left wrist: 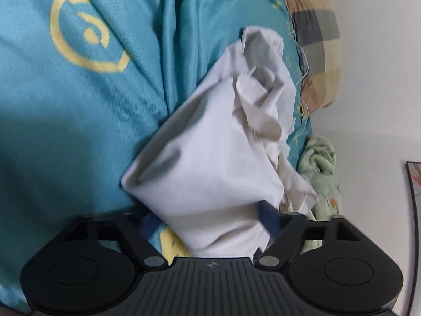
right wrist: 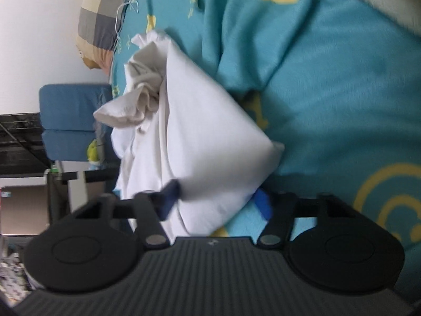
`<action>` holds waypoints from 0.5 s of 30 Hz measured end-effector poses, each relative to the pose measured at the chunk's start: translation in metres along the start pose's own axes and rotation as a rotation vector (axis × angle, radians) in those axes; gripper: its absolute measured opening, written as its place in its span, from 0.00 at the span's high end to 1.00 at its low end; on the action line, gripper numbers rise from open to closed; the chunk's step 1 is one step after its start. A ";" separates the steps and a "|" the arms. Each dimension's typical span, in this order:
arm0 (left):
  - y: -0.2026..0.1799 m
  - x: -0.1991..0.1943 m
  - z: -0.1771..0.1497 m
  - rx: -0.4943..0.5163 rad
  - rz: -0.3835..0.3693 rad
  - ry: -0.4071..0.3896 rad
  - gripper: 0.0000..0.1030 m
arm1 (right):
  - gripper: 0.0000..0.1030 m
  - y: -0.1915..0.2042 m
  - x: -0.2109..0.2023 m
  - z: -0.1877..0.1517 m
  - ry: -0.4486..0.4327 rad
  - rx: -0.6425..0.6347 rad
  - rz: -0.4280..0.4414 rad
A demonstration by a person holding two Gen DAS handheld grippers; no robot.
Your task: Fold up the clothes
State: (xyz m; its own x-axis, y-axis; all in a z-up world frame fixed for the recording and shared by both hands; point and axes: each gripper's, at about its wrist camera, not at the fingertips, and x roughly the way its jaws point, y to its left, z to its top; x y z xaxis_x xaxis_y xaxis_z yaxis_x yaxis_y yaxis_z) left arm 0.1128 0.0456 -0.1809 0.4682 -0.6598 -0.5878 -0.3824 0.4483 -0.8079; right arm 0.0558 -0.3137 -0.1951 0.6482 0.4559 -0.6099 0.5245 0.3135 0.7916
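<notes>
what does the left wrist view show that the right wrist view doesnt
Only the left wrist view shows a pale green cloth bunched at the bed's edge. Only the right wrist view shows a blue chair and a dark desk. Both show the white garment lying between each tool's fingers, the teal bedsheet with yellow prints and the checked pillow.

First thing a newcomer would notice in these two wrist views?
The white garment, bunched and creased, fills the centre of both wrist views, lying on a teal bedsheet printed with yellow smiley faces. It runs between the blue pads of the left gripper and of the right gripper. A checked pillow sits at the sheet's far edge against the wall.
</notes>
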 end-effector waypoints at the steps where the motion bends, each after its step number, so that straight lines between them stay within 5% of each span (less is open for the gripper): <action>1: 0.001 -0.001 0.000 -0.006 -0.001 -0.007 0.55 | 0.64 0.001 0.001 0.001 -0.014 -0.011 -0.009; 3: 0.003 -0.005 -0.001 -0.014 -0.006 -0.019 0.78 | 0.75 0.005 0.000 0.003 -0.024 -0.033 -0.010; 5: -0.002 -0.013 -0.003 0.002 -0.027 -0.040 0.86 | 0.77 0.012 -0.004 0.003 -0.037 -0.066 -0.004; 11: -0.030 -0.050 -0.014 0.090 -0.133 -0.109 0.92 | 0.83 0.034 -0.035 0.001 -0.090 -0.137 0.065; 15: -0.047 -0.074 -0.029 0.146 -0.140 -0.131 0.93 | 0.83 0.048 -0.056 -0.002 -0.117 -0.151 0.085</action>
State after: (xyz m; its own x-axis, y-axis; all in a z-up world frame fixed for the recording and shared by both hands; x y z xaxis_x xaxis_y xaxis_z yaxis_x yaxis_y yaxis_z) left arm 0.0732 0.0560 -0.0983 0.6113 -0.6422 -0.4625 -0.1918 0.4468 -0.8738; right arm 0.0430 -0.3223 -0.1229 0.7511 0.3887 -0.5336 0.3821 0.4032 0.8315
